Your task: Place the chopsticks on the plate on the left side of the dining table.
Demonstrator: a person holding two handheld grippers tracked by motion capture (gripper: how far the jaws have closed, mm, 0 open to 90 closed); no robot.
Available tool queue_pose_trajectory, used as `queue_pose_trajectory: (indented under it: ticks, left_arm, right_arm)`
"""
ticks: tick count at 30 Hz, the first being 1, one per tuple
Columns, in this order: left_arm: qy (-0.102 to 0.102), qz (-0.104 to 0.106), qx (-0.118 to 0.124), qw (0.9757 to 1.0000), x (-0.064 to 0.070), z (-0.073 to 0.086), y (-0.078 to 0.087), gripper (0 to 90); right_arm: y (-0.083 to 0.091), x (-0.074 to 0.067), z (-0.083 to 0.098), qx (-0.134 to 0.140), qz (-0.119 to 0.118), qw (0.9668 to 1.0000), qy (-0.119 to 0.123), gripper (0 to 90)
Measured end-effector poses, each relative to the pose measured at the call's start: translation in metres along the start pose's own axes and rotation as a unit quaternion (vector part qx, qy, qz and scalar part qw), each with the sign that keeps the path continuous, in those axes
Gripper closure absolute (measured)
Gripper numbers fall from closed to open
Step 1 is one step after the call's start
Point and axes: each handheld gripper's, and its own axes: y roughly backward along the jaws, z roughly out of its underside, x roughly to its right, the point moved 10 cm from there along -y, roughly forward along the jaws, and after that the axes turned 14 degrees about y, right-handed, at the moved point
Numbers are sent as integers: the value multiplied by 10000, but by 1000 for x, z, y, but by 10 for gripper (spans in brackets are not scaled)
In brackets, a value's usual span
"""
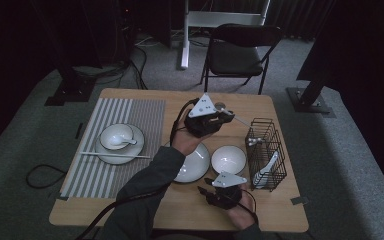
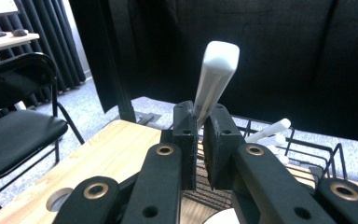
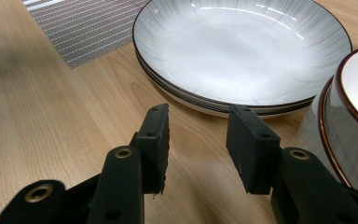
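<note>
Left claw [image 2: 199,126] clenched on the white handle of a ceramic spoon [image 2: 216,77], held raised above the far side of the wooden desk [image 1: 145,100], just beside the black wire basket [image 1: 266,150]. Right claw [image 3: 198,140] released, jaws apart with bare desk between, low near the front edge, facing the stacked grey plates [image 3: 242,51], white bowl [image 3: 354,112] alongside.

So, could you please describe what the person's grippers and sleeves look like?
Both the left gripper and the right gripper are black, each topped by a grey three-cornered plate, with brass-ringed bolt holes and blocky black fingers. Black cables trail away. The sleeves are dark grey.
</note>
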Motion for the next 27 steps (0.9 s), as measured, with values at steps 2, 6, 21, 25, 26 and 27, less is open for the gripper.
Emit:
queue_pose_trajectory:
  ticks: [2, 6, 21, 25, 26, 27]
  left_arm:
    - [-13, 6, 35, 10000, 0, -1, 4, 849]
    - [3, 11, 82, 10000, 0, -2, 12, 849]
    - [73, -45, 132, 9999, -10, 3, 39, 849]
    - [94, -94, 140, 9998, -14, 6, 47, 849]
    - [100, -111, 128, 9998, -15, 7, 49, 849]
    - [92, -126, 117, 9998, -17, 8, 51, 849]
  right_arm:
    - [0, 0, 0, 1, 7, 10000, -2, 588]
    - [0, 0, 0, -7, 6, 10000, -2, 588]
    - [2, 2, -3, 6, 31, 10000, 9, 588]
    - [3, 2, -4, 14, 37, 10000, 36, 588]
    - [3, 2, -4, 18, 33, 10000, 41, 588]
    - [3, 2, -5, 21, 34, 10000, 43, 588]
